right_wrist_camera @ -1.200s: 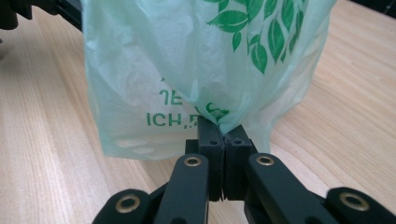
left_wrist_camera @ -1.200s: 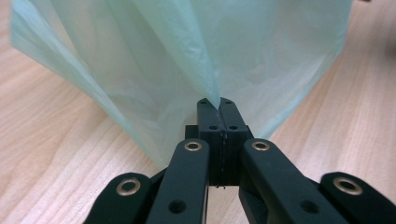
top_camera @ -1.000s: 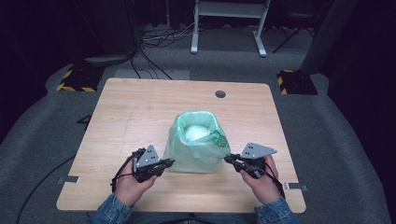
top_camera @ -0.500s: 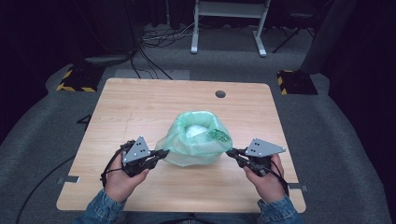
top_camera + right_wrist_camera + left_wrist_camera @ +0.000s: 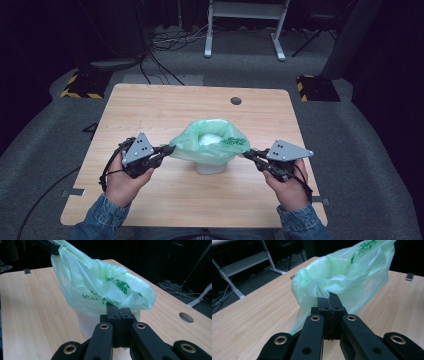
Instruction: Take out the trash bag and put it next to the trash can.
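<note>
Both grippers have pulled apart and upward since the earlier frames, stretching the green plastic bag (image 5: 210,142) wide over the white container (image 5: 210,167) near the table's (image 5: 165,107) middle. The left gripper (image 5: 167,149) and right gripper (image 5: 248,154) are each clamped shut on opposite rim edges. Pulling harder could tear the thin film or slip it from a pinch.

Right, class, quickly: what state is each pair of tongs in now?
Left tongs: closed on the green bag's rim.
Right tongs: closed on the opposite rim.
</note>
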A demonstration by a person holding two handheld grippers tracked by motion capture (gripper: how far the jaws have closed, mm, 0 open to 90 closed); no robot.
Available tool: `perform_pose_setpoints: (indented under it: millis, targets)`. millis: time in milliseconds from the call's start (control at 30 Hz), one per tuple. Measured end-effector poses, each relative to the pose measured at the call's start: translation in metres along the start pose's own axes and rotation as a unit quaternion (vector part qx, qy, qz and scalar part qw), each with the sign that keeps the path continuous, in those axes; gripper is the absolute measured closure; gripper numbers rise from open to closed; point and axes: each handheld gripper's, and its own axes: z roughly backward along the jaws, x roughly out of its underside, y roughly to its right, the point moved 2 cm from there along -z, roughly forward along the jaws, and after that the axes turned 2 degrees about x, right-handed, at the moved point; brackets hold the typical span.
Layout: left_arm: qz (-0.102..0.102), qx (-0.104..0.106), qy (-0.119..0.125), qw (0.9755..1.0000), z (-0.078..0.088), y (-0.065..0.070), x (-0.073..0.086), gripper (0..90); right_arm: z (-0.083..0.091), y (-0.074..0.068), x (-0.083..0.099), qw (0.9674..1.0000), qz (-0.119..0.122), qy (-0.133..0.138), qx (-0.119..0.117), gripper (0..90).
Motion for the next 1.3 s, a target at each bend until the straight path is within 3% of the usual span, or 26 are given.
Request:
perform_pose_setpoints:
  millis: [167,267,433,600,833,867,900,933,1100,1200,1300]
  targets:
    - [0.015,-0.023,-0.002,0.9996,-0.007,-0.012,0.000,90.0,-0.012,0.014,-0.006,0.9999,-0.008,0.004,0.014,90.0]
    - [0.017,-0.038,-0.011,0.9991,-0.013,-0.017,0.002,90.0,-0.020,0.023,-0.008,0.9996,-0.026,0.008,0.010,90.0]
    - [0.016,-0.053,-0.030,0.9980,-0.028,-0.024,0.008,90.0,-0.035,0.034,-0.007,0.9992,-0.034,-0.004,0.019,90.0]
    - [0.028,-0.064,-0.050,0.9963,-0.039,-0.029,0.018,90.0,-0.050,0.042,0.001,0.9984,-0.042,-0.027,0.025,90.0]
    - [0.034,-0.055,-0.064,0.9959,-0.045,-0.026,0.027,90.0,-0.058,0.042,0.014,0.9974,-0.050,-0.046,0.025,90.0]
    - [0.034,-0.054,-0.066,0.9957,-0.044,-0.026,0.028,90.0,-0.058,0.041,0.015,0.9972,-0.052,-0.047,0.024,87.0]
    - [0.037,-0.053,-0.067,0.9956,-0.043,-0.025,0.029,90.0,-0.056,0.041,0.016,0.9969,-0.051,-0.047,0.036,76.5]
    - [0.037,-0.054,-0.066,0.9956,-0.042,-0.025,0.029,90.0,-0.055,0.041,0.016,0.9967,-0.048,-0.048,0.044,71.7]
    - [0.045,-0.051,-0.060,0.9958,-0.036,-0.024,0.029,89.3,-0.042,0.039,0.012,0.9950,-0.031,-0.043,0.085,51.9]
    - [0.049,-0.052,-0.057,0.9959,-0.033,-0.024,0.028,86.2,-0.032,0.040,0.011,0.9941,-0.040,-0.033,0.096,46.3]
    - [0.053,-0.048,-0.057,0.9958,-0.030,-0.022,0.028,89.8,-0.022,0.042,0.009,0.9941,-0.051,-0.013,0.095,45.4]
